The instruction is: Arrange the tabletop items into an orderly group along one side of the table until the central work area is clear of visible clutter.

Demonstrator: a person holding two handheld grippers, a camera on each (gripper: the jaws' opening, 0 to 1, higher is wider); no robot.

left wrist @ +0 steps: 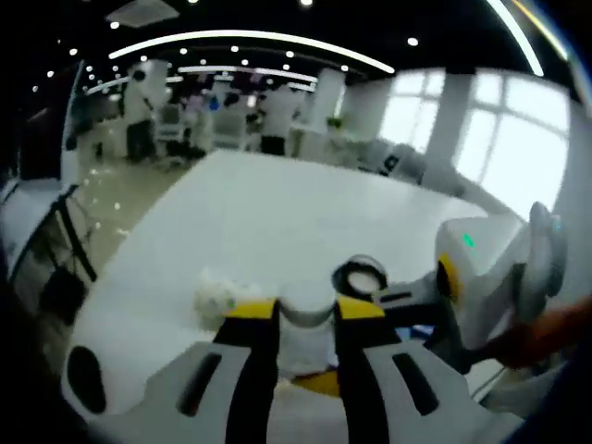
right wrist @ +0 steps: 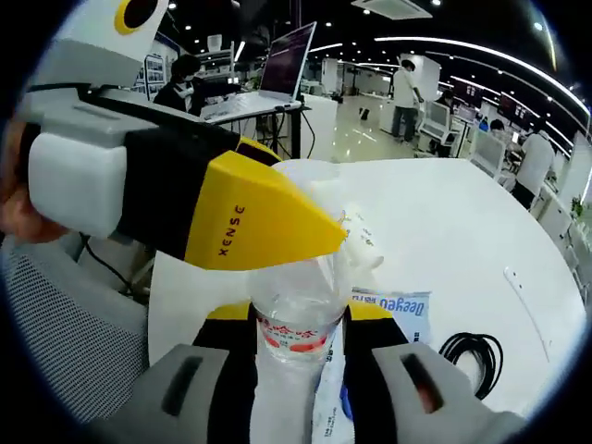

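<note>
Right gripper view first: the right hand-held gripper has its jaws clamped on a clear plastic bottle with a red label, and the bottle stands upright between them, close to the near edge of the white surface. That upright hold looks deliberate, since a light empty bottle tips easily, so keeping it pinched at the body lets it be set down neatly with the group.

The left hand-held gripper reaches in from the left of this view, its yellow tip right over the bottle's top, near a thin clear cup just behind. Under and beside the bottle lie a white paper sheet and a blue-and-white packet, with a coiled black cable off to the right.

Over to the left gripper view: the left hand-held gripper has something pale and rounded between its yellow-tipped jaws, probably that cup's rim, but whether they are pressing on it I cannot tell. The right hand-held gripper comes in from the right, held by a hand. Crumpled white tissue sits left of the jaws, a roll of tape just beyond.

Everything clusters at this near edge, while the far stretch of the surface lies bare, so the grouping seems well along.
</note>
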